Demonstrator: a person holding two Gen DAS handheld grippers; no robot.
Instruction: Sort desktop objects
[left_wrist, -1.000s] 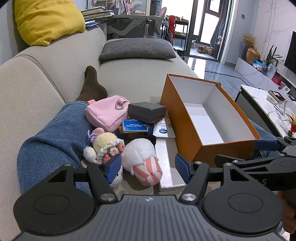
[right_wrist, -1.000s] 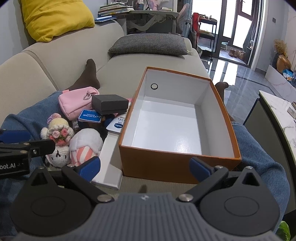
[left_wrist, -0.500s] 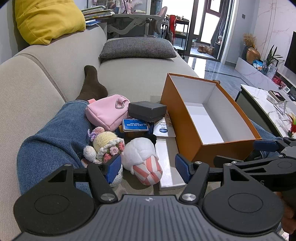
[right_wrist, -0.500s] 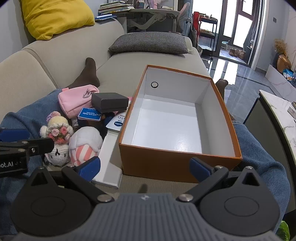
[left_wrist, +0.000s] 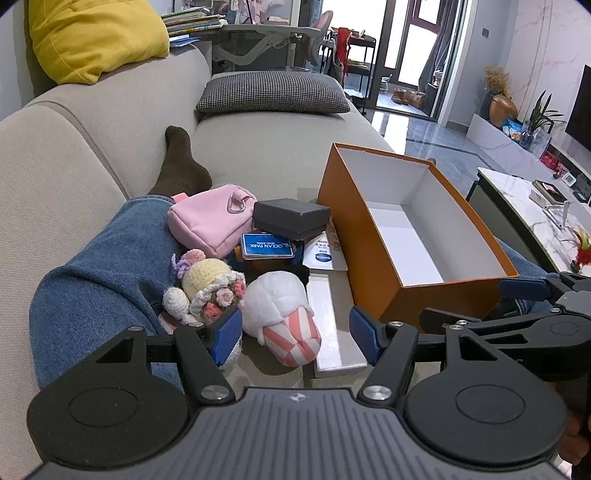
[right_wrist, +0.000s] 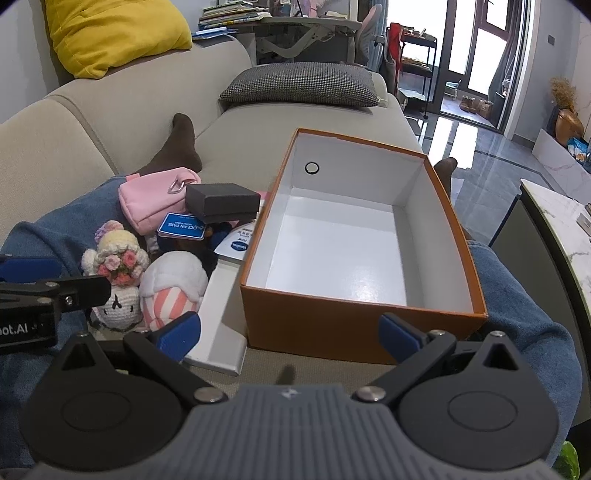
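Observation:
An empty orange box (right_wrist: 354, 325) (left_wrist: 373, 258) with a white inside rests on the sofa between a person's legs. Left of it lies a pile: a pink pouch (left_wrist: 210, 218), a dark grey box (left_wrist: 291, 216), a blue Ocean Park tag (left_wrist: 266, 244), a crocheted doll (left_wrist: 207, 291), a white and pink-striped plush (left_wrist: 284, 314) and a white flat box (left_wrist: 332, 325). My left gripper (left_wrist: 295, 332) is open, just short of the striped plush. My right gripper (right_wrist: 290, 332) is open before the orange box's near wall. Nothing sits between either pair of fingers.
A person's jeans-clad legs (left_wrist: 99, 273) flank the pile and box, a dark sock (left_wrist: 177, 162) beyond. The beige sofa back (left_wrist: 85, 129) rises at left with a yellow cushion (left_wrist: 96, 33); a checked cushion (left_wrist: 273, 92) lies further back. A marble table (left_wrist: 532, 218) stands at right.
Both grippers have crept slightly forward toward the pile and the box. Their fingers remain open and the objects have not moved.

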